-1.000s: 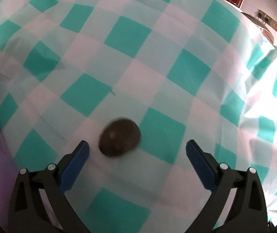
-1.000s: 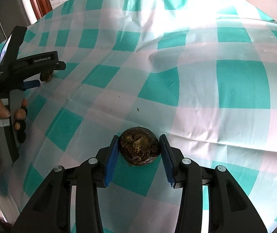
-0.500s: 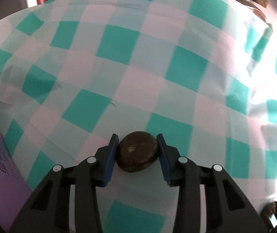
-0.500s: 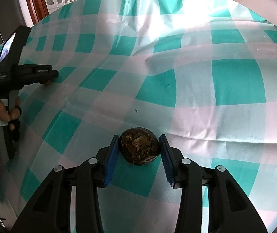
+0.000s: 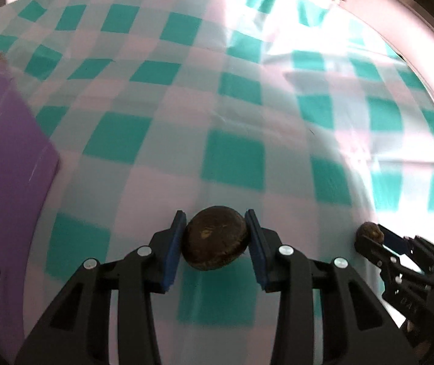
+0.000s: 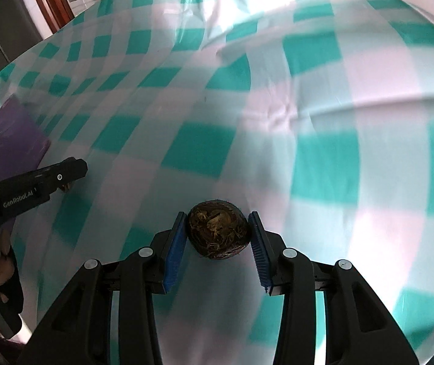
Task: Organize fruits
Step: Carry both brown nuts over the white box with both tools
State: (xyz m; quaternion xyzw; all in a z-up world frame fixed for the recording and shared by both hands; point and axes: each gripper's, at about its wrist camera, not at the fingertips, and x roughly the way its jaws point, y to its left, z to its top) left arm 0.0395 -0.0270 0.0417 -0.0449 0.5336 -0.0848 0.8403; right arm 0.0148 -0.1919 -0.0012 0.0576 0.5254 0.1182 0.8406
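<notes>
Lifted above the teal-and-white checked tablecloth [image 5: 235,164], 2 black grippers, left [image 5: 215,240] and right [image 6: 218,237], each clamp 1 round dark-brown fruit, apparently bound for the purple mat [image 5: 7,164] at 9 o'clock.

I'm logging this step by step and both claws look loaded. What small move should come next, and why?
Probably carry the left claw toward the purple tray. It is shut on a smooth dark fruit, the right claw on a fibrous dark fruit, and the tray at the left is the only container showing on the checked cloth.
</notes>
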